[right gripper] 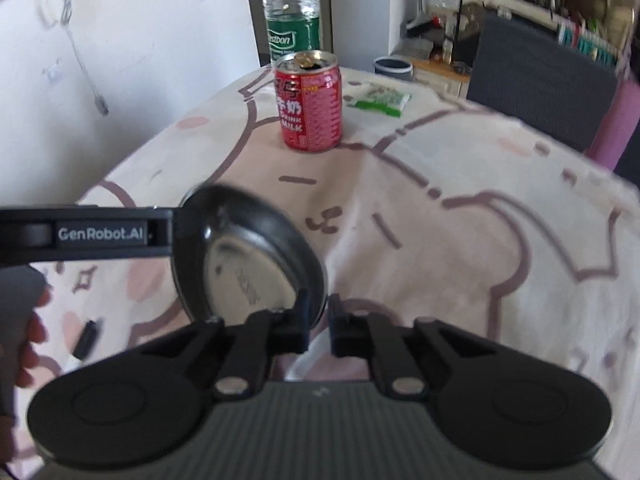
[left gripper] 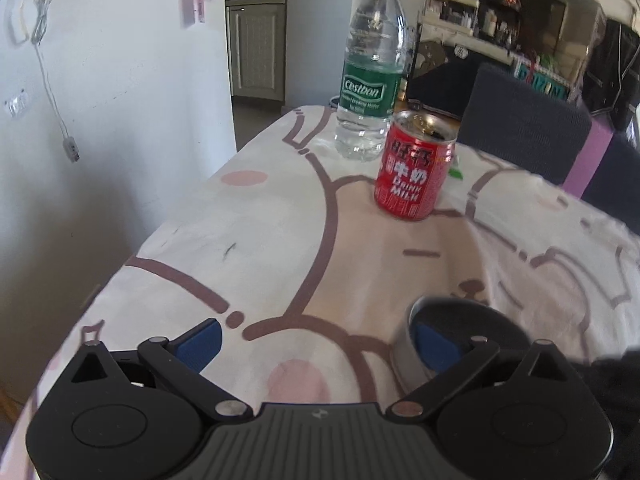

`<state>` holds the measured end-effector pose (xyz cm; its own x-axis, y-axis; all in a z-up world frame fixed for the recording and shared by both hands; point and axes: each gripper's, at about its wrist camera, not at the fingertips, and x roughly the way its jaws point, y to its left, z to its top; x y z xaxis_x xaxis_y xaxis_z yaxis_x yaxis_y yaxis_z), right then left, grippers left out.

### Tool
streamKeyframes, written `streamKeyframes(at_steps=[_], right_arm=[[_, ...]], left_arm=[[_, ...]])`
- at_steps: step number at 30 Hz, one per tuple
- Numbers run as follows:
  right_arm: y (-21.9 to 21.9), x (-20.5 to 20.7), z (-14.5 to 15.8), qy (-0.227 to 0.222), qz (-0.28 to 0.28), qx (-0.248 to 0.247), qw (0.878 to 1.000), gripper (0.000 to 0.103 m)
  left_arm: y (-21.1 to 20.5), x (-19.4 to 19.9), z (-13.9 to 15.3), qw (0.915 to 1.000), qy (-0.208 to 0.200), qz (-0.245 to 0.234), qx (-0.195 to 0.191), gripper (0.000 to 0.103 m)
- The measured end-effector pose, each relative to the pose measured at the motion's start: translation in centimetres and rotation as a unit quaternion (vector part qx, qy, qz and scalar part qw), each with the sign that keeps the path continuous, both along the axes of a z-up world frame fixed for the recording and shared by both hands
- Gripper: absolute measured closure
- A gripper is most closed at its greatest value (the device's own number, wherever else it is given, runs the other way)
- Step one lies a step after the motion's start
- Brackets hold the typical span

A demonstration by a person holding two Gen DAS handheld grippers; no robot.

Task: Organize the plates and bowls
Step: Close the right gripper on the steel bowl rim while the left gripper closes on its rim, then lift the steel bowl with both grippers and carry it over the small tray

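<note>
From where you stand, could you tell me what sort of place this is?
Most likely a lived-in home, around a dining table: a cartoon-print tablecloth covers it, a water bottle and milk can stand on it, and cluttered household shelves line the back.

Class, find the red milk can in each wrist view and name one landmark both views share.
Left wrist view: red can, right of centre, upper half, just in front of the water bottle.
Right wrist view: red can, centre, upper part.
Shared landmark: the water bottle behind the can.
</note>
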<state>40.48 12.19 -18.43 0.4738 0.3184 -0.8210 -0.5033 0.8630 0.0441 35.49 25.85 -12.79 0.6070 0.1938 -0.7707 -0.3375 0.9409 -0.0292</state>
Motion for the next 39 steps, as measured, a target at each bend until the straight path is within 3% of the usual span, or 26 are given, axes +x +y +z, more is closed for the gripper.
streamKeyframes(at_steps=[5, 9, 12, 13, 15, 16, 17, 20, 23, 27, 32, 39], right_arm=[[-1.1, 0.9, 0.7, -0.004, -0.007, 0.000, 1.000, 0.099], [-1.9, 1.2, 0.7, -0.004, -0.021, 0.021, 1.000, 0.098], [-2.6, 1.3, 0.4, 0.018, -0.036, 0.043, 0.998, 0.095], [-2.8, 1.3, 0.3, 0.026, -0.044, 0.052, 0.997, 0.092], [-3.3, 0.9, 0.2, 0.046, -0.061, 0.066, 0.995, 0.070], [-3.5, 0.7, 0.1, 0.054, -0.069, 0.073, 0.993, 0.065], [-3.7, 0.4, 0.0, 0.059, -0.077, 0.078, 0.992, 0.061], [-3.9, -0.5, -0.1, 0.064, -0.084, 0.098, 0.990, 0.063], [-3.9, -0.9, -0.1, 0.048, -0.092, 0.100, 0.990, 0.087], [-3.8, -0.6, 0.0, 0.038, -0.094, 0.097, 0.990, 0.094], [-4.0, -0.4, 0.3, 0.030, -0.095, 0.092, 0.991, 0.097], [-5.0, -0.5, 1.7, 0.007, -0.099, 0.097, 0.990, 0.098]], left_arm=[[-0.3, 0.1, -0.4, 0.9990, 0.010, -0.025, -0.035, 0.018], [-0.8, 0.3, 0.0, 0.9974, 0.007, -0.038, -0.061, 0.048], [-1.2, 0.4, 0.2, 0.9965, 0.007, -0.047, -0.070, 0.063], [-1.3, 0.4, 0.2, 0.9961, 0.007, -0.048, -0.074, 0.070], [-1.4, 0.5, 0.2, 0.9952, 0.007, -0.051, -0.083, 0.079], [-1.5, 0.5, 0.2, 0.9949, 0.007, -0.053, -0.086, 0.084], [-1.6, 0.6, 0.2, 0.9947, 0.007, -0.054, -0.087, 0.085], [-1.7, 0.6, 0.1, 0.9939, 0.011, -0.057, -0.094, 0.090], [-1.5, 0.6, 0.0, 0.9929, 0.013, -0.056, -0.104, 0.092], [-1.1, 0.5, 0.0, 0.9898, 0.012, -0.055, -0.131, 0.097], [-1.4, 0.4, 0.3, 0.9888, 0.012, -0.062, -0.135, 0.097], [-2.3, -0.4, 2.5, 0.9862, -0.019, -0.068, -0.150, 0.099]])
